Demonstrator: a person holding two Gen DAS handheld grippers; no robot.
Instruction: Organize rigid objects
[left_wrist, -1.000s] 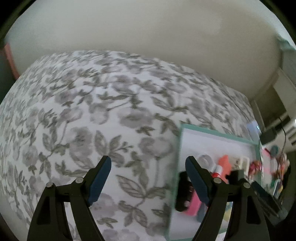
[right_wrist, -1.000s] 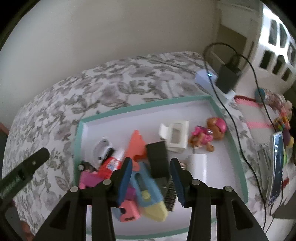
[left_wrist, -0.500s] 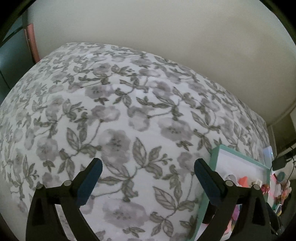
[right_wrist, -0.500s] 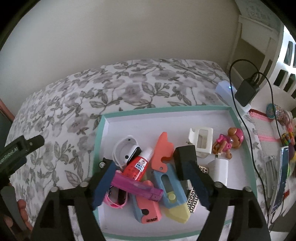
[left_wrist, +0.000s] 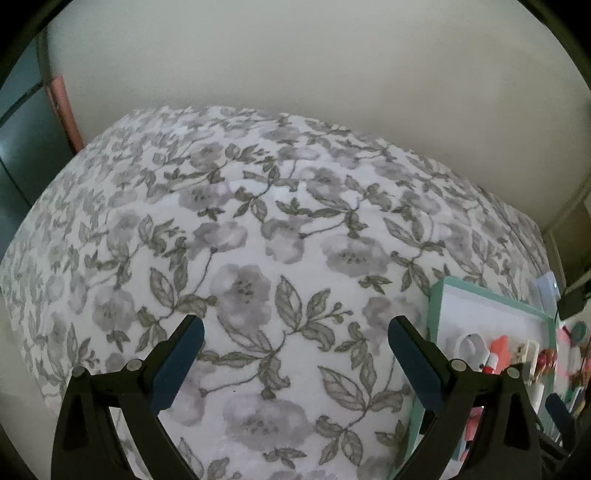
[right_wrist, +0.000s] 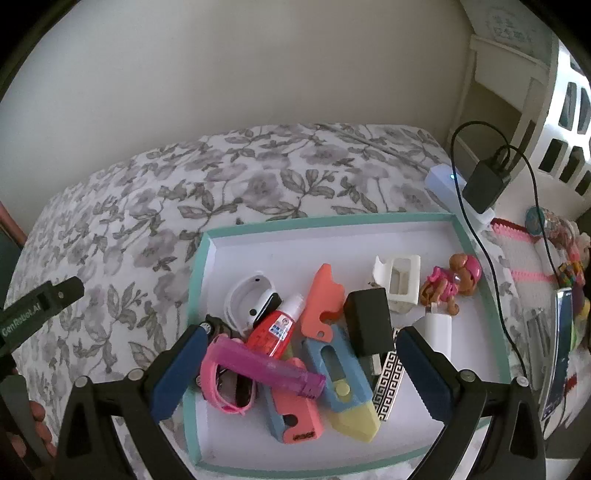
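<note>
Floral bedspread (left_wrist: 258, 258) under teal tray (right_wrist: 199, 266); both grippers (left_wrist: 295, 354) (right_wrist: 299, 365) spread, empty.

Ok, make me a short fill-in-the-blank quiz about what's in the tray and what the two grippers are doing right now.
1. The toys lie in a white tray with a ____ rim.
2. The purple stick rests across a ____ watch strap.
3. The right gripper hangs over the pile with its jaws ____.
4. The left gripper is open above the ____-patterned bedsheet.

Missing words: teal; pink; open; floral
</note>
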